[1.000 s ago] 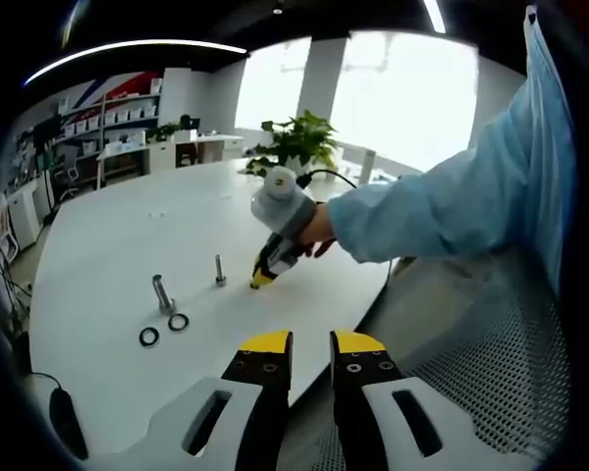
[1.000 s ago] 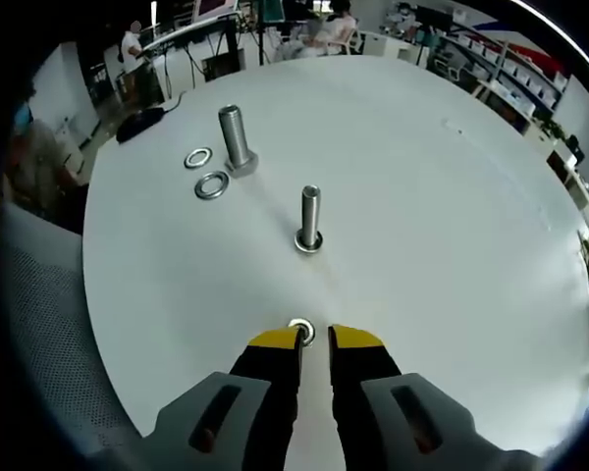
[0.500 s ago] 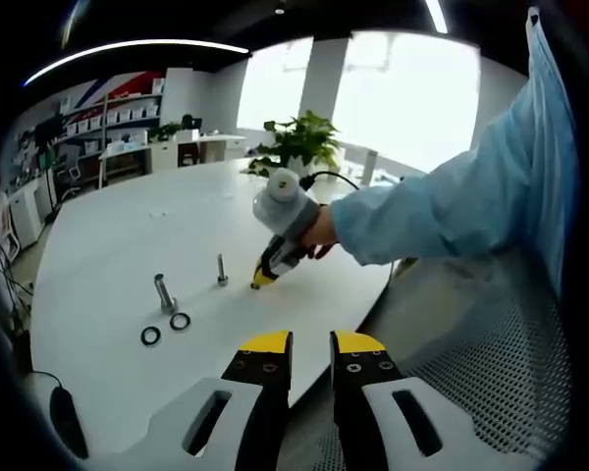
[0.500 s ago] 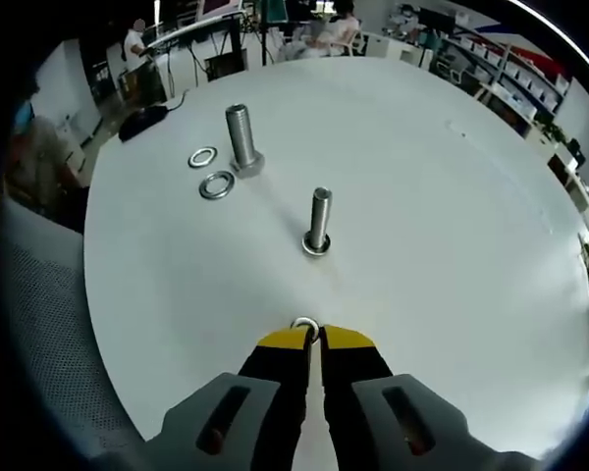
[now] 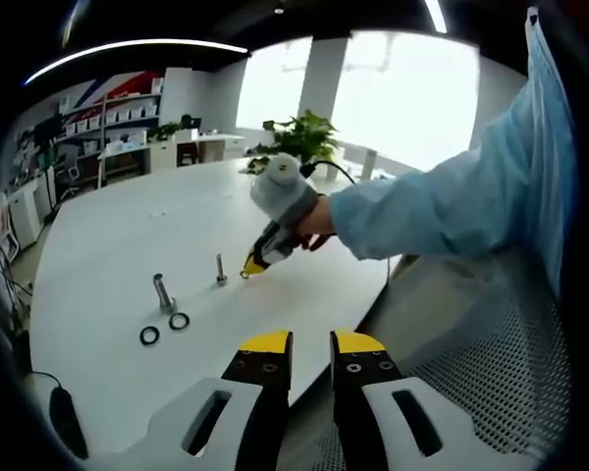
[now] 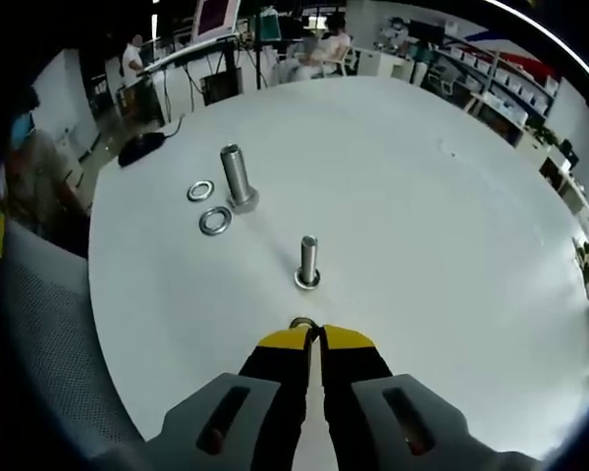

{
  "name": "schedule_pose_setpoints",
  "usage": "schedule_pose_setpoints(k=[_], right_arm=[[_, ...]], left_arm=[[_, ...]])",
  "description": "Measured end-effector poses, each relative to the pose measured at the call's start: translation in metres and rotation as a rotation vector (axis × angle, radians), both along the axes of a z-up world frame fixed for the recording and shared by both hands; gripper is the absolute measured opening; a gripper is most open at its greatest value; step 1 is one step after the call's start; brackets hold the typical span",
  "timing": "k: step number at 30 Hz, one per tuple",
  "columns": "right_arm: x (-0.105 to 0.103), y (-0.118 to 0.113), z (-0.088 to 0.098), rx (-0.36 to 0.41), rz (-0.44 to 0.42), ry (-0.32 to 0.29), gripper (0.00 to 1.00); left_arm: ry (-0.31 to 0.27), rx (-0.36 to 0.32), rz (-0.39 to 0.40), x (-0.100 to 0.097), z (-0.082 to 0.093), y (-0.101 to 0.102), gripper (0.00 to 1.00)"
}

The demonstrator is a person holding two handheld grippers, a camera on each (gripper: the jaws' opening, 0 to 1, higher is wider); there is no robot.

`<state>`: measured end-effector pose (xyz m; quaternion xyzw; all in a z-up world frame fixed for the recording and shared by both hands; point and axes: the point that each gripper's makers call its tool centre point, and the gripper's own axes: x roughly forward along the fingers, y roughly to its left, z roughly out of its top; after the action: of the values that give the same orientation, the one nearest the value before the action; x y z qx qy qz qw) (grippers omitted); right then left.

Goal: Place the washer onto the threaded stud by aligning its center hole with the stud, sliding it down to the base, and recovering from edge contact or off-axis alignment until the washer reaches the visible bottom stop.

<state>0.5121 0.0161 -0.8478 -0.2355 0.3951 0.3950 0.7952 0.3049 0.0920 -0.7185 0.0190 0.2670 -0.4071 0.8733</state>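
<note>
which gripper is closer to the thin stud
Right. The right gripper, pinching a washer, hangs just beside the thin stud; the left gripper sits back at the table edge.

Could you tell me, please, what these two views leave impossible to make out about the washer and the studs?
- Washer, right gripper view: mostly covered by the right gripper's shut tips, so its hole is unreadable.
- Same washer, left gripper view: too small at the distant gripper's tip to pick out.
- Small stud threads: too blurred in either view.
- Large stud base, left gripper view: too small.
</note>
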Motion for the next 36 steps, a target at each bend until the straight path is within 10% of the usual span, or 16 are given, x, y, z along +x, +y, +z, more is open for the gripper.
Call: schedule_pose_setpoints(k=[36], right_arm=[[0.019, 0.027, 0.038, 0.109, -0.006, -0.090, 0.06]], left_arm=[[0.002, -0.001, -0.010, -0.002, 0.000, -0.002, 0.13]])
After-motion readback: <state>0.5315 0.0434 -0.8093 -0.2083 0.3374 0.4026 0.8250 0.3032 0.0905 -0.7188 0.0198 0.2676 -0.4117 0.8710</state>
